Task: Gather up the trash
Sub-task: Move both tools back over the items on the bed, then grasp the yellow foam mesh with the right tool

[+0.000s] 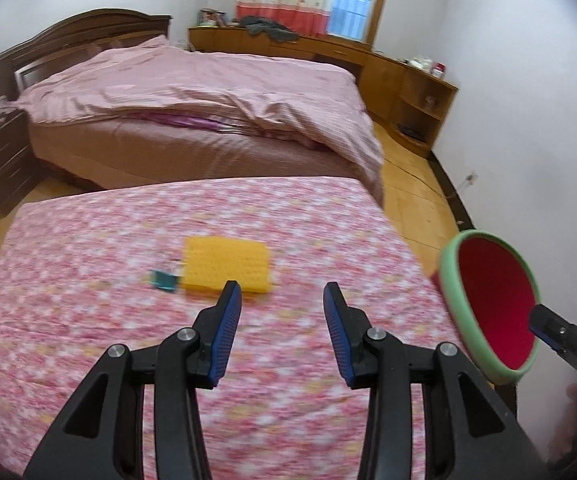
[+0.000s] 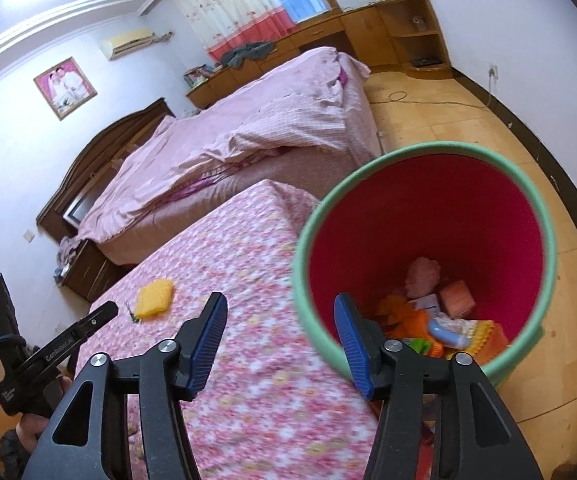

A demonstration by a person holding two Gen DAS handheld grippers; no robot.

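On the pink floral table cloth (image 1: 208,360) lie a yellow studded pad (image 1: 226,264) and, at its left, a small teal scrap (image 1: 163,280). My left gripper (image 1: 282,292) hovers just short of the pad, open and with nothing in it. Beside the table's right edge is a red bin with a green rim (image 2: 428,216), holding several pieces of trash (image 2: 444,320). My right gripper (image 2: 280,302) is open at the bin's near rim. One finger (image 2: 350,340) is inside the bin and the other is over the cloth, and the pads do not press the rim.
Beyond the table stands a bed with a pink striped duvet (image 1: 208,92). A dark nightstand (image 1: 0,152) is at its left. Wooden cabinets (image 1: 408,76) run along the far wall. A cable (image 2: 428,100) lies on the wooden floor to the right of the bin.
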